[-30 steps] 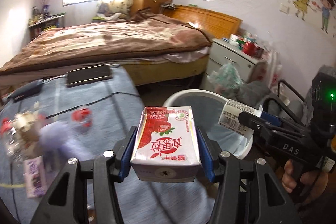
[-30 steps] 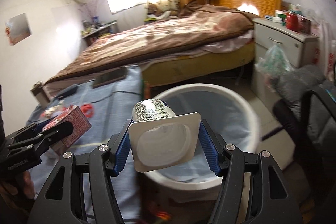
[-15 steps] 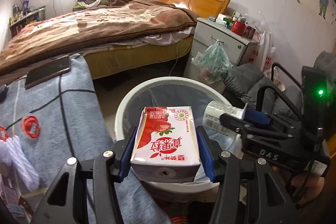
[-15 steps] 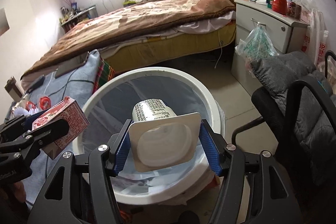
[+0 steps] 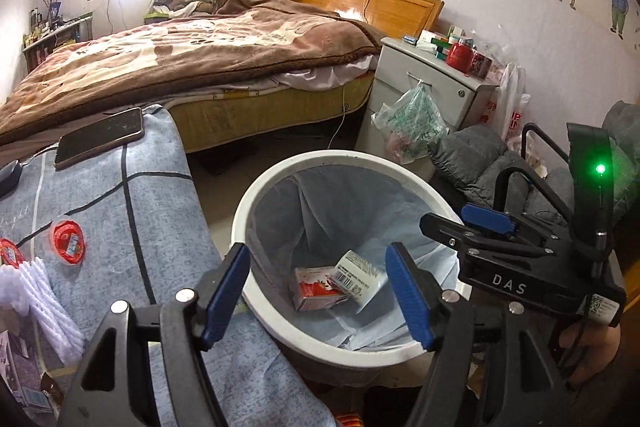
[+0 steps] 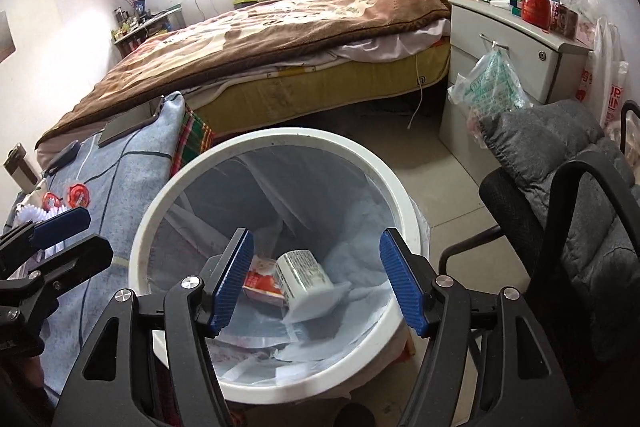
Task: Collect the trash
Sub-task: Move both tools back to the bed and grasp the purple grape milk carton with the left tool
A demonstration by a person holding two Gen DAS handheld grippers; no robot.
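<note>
From my left wrist camera, the left gripper (image 5: 318, 291) hangs over the white bin (image 5: 256, 187); its jaws have just been opening and nothing sits between them. Down on the blue liner lies the red-and-white carton (image 5: 316, 293), flat, its long axis running left to right. The white cup (image 5: 360, 277) leans against it, barcode up, pointing down to the right, its mouth out of sight. The right gripper (image 5: 440, 227) shows from the side at the rim.

From my right wrist camera, the right gripper (image 6: 316, 281) also stands wide, freshly opened, empty. The cup (image 6: 304, 275) lies tilted, base toward the far left, its square lip lower right. It covers most of the carton (image 6: 260, 285).
</note>
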